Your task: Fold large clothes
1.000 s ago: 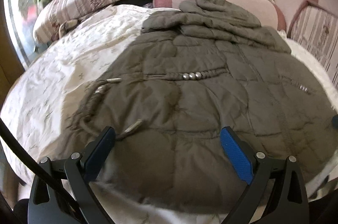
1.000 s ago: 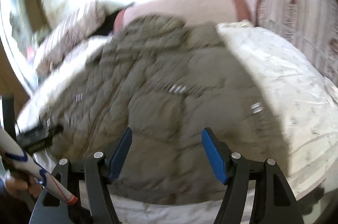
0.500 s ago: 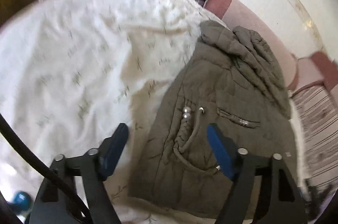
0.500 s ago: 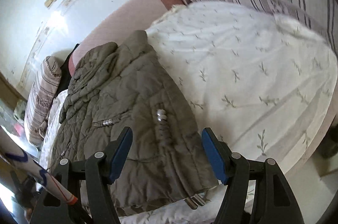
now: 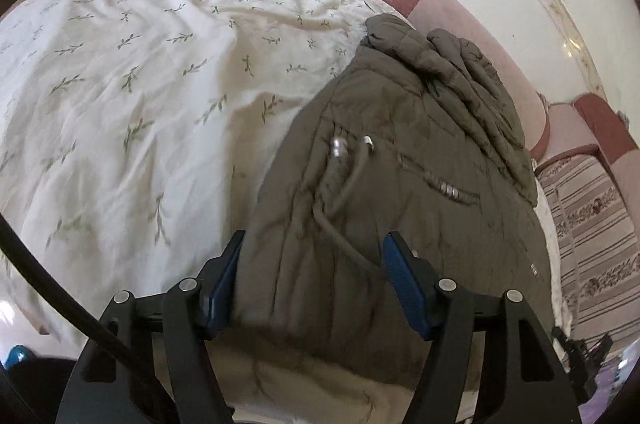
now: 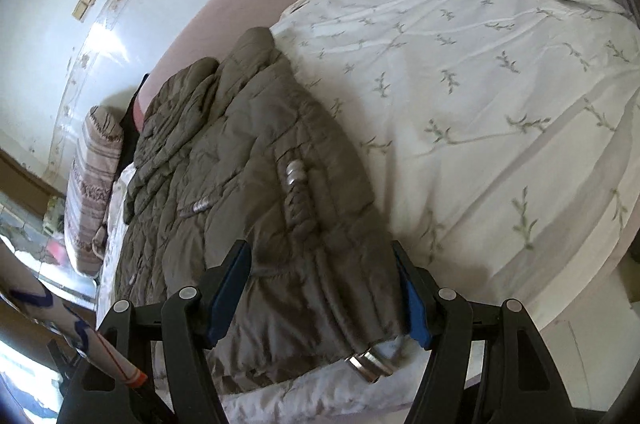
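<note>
Left wrist view: left tool (image 5: 312, 288) tilted down over the near hem of an olive-green quilted padded jacket (image 5: 416, 160) spread on a white bedspread printed with green sprigs (image 5: 152, 72). Jaws just closed in from a wider spread, now half open, straddling the jacket's near left corner, blue pads (image 5: 404, 288) beside the fabric; cannot tell whether pressing on it. Just ahead of the tool, a grey drawcord with silver metal ends (image 5: 344, 164) looped over the quilting; further ahead, the bunched hood up against a long pink bolster (image 5: 472, 36). Far ahead and to the right, brown-and-white striped cushions (image 5: 592, 208). Right wrist view: right tool (image 6: 324, 288) angled down over the jacket's near right corner, jaws at a middling spread around a thick fold of the hem, cloth filling the gap from pad to pad; firm pinch or not, cannot tell. Directly below the tool, two silver metal cord stoppers (image 6: 370, 364) lying at the hem edge. To the right of the tool, bare bedspread.
</note>
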Available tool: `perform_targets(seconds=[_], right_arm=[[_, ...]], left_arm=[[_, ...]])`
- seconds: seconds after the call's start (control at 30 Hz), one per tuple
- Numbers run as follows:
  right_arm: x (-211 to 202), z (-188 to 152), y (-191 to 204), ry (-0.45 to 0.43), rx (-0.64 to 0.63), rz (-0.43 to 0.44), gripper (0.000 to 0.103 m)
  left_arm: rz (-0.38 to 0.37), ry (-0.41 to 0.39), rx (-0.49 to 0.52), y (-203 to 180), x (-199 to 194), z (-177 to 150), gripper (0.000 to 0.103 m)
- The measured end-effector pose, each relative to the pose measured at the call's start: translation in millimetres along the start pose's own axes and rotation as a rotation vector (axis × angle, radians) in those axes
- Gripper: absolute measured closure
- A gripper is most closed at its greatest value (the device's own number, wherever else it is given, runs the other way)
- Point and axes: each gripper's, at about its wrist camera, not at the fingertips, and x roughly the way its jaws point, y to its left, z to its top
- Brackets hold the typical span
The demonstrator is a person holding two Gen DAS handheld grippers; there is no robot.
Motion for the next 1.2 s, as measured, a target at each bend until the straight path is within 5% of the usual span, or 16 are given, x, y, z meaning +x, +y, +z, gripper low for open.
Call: perform_targets(seconds=[0.13, 0.33, 0.63, 0.83, 1.03, 1.2], right_arm=[[1.8, -8.6, 6.7, 0.017, -0.018, 0.019, 0.03], [13.2, -27.2, 18.1, 0.096, 0.024, 0.159, 0.03], [18.0, -24.4, 13.4, 0.054, 0.067, 0.151, 0.035], [29.1, -40.6, 50.9, 0.064, -0.157, 0.071, 0.067], [34.2, -58.2, 78.3, -0.01, -0.386, -0.102, 0.067], [33.7, -60.1, 68.3, -0.039, -0.377, -0.074, 0.063]], left_arm=[[-0.01, -0.003, 0.014, -7.2, -3.6, -16.4, 0.036], [-0.049, -0.003, 0.098, -34.8, -0.6, -34.9, 0.036], [0.001, -0.046, 0.148, -42.2, 7.3, -32.9, 0.036], [0.156, -0.107, 0.285, -64.7, 14.8, -45.0, 0.036], [0.287, -0.17, 0.418, -82.1, 20.2, -58.3, 0.035], [0.299, -0.175, 0.433, -81.3, 22.2, -59.3, 0.032]])
